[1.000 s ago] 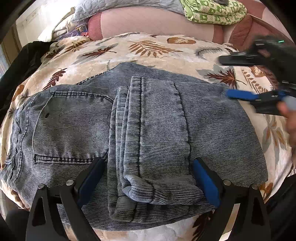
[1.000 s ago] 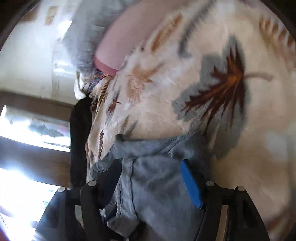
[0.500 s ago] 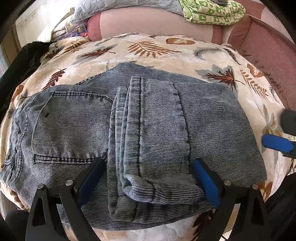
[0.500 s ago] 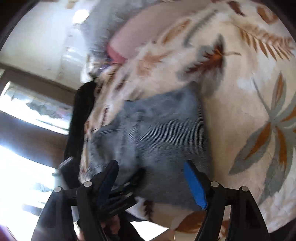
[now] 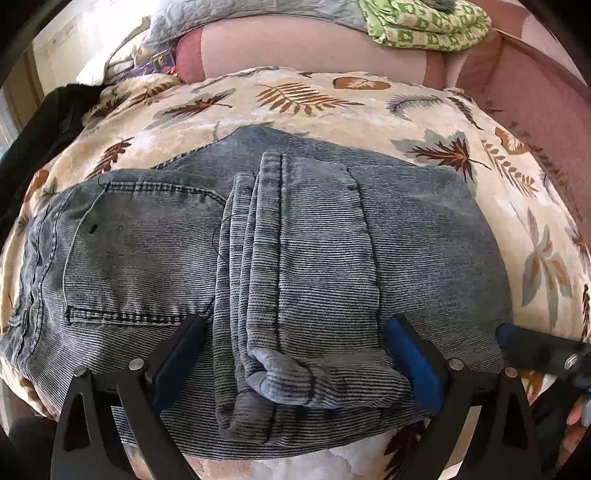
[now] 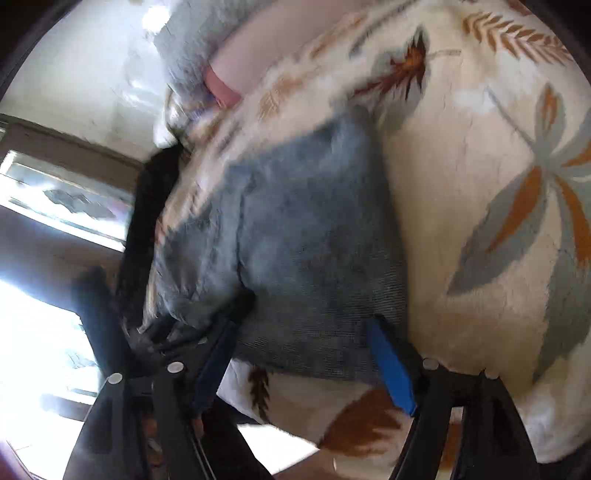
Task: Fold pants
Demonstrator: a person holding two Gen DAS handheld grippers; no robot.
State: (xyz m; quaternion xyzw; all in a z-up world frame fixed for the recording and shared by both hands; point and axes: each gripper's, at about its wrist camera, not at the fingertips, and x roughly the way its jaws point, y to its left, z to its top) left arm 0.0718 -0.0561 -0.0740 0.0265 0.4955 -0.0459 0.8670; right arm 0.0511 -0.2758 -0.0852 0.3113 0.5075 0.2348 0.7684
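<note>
Grey-blue corduroy pants [image 5: 155, 258] lie folded on a leaf-print blanket [image 5: 295, 96], the leg ends laid over the middle, the back pocket at the left. My left gripper [image 5: 295, 354] is open, its blue pads either side of the folded leg cuff [image 5: 284, 380] at the near edge, holding nothing. My right gripper [image 6: 306, 358] is open at the pants' right near corner [image 6: 314, 258]; its view is blurred. One of its fingers [image 5: 535, 347] shows at the lower right of the left wrist view.
A pink sofa back [image 5: 314, 48] with a grey quilt [image 5: 229, 14] and a green patterned cloth [image 5: 424, 26] runs behind. A black garment [image 5: 37, 125] lies at the far left. A bright window [image 6: 44, 206] is left of the bed.
My right gripper has swung down from the far right side to the pants' right near corner. The left gripper and the pants have not moved.
</note>
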